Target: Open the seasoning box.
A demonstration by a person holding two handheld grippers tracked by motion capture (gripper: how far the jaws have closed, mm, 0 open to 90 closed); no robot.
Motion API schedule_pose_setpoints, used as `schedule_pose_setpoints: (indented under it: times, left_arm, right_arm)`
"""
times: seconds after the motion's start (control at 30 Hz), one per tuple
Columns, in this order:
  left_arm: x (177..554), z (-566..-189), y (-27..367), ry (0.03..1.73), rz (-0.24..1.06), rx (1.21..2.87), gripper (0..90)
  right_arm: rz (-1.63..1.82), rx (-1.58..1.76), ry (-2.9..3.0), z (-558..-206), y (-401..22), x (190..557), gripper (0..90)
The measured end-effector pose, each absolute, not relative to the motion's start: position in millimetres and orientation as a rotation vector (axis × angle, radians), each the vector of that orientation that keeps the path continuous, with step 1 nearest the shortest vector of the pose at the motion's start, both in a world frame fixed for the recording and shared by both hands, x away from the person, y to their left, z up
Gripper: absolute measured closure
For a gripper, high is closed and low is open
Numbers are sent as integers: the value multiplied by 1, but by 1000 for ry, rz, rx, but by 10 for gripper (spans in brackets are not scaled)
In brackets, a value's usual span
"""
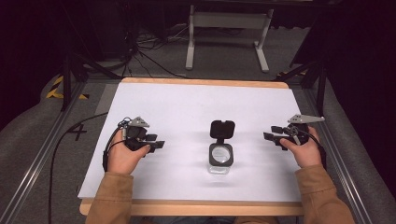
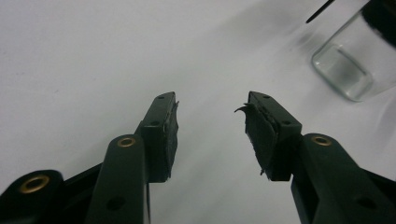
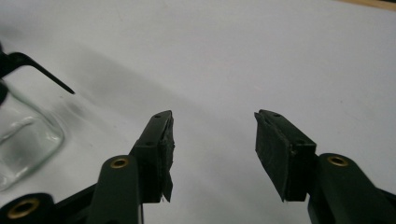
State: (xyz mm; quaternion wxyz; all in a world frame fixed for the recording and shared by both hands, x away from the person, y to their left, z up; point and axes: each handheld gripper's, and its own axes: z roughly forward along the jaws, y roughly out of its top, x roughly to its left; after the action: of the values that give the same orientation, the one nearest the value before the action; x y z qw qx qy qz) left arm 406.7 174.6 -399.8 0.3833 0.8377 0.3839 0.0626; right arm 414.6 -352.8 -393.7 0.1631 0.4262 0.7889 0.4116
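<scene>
my left gripper (image 1: 157,141) sits at about 9 o'clock on the white table (image 1: 187,107), jaws spread wide with nothing between them, pointing toward the middle. my right gripper (image 1: 272,133) is at about 3 o'clock, jaws also wide apart and empty, pointing back toward the middle. both hover just over the surface; can't tell if either touches it. between them, a little toward 6 o'clock of table centre, stands a clear glass jar (image 1: 220,158) with a black rim, upright, its black flip lid (image 1: 222,129) hinged open and lying back toward 12 o'clock. jar is well apart from both grippers, roughly midway. in the left gripper view the two black jaws rise from the bottom, left gripper (image 2: 211,109) gaping over bare white table (image 2: 93,56), pad rubber frayed at the tips; the jar (image 2: 348,70) shows at 2 o'clock, its square clear base visible, a thin black bit of the lid hardware above it. in the right gripper view same story: right gripper (image 3: 212,123) wide and empty over the white table (image 3: 280,56), jar (image 3: 23,135) at 9 o'clock at the frame edge with a thin black arm (image 3: 42,70) sticking out above it. tan sleeves (image 1: 112,196) come in from 6 o'clock. beyond the table at 12 o'clock: grey carpet, cables, a white metal frame (image 1: 229,28).
</scene>
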Motion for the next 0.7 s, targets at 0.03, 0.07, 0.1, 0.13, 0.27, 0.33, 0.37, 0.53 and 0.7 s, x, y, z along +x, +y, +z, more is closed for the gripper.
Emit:
schedule_pose_setpoints:
  times: [0.03,0.07,0.1,0.13,0.27,0.33,0.37,0.53,0.7]
  left_arm:
    - [408,-403,174,979,169,2136,533]
    - [409,-406,175,970,186,2147,530]
    - [411,-409,175,966,185,2152,526]
    - [412,-412,175,975,176,2146,526]
    - [415,-422,175,991,178,2160,524]
    - [417,-425,176,986,182,2176,516]
    - [418,-428,176,996,182,2176,516]
    - [420,-437,179,997,253,2196,486]
    - [422,-440,180,993,223,2193,484]
  right_arm:
    - [1166,1221,2252,-396,-355,416,477]
    - [1160,1233,2252,-399,-356,417,476]
    - [1154,1246,2251,-401,-357,418,476]
    - [1143,1251,2253,-404,-359,419,476]
    - [1100,1275,2262,-414,-362,422,473]
    - [1085,1278,2267,-416,-363,423,473]
    - [1074,1275,2271,-418,-364,424,473]
    - [1035,1294,2278,-429,-365,426,473]
    - [1000,1275,2279,-434,-364,427,471]
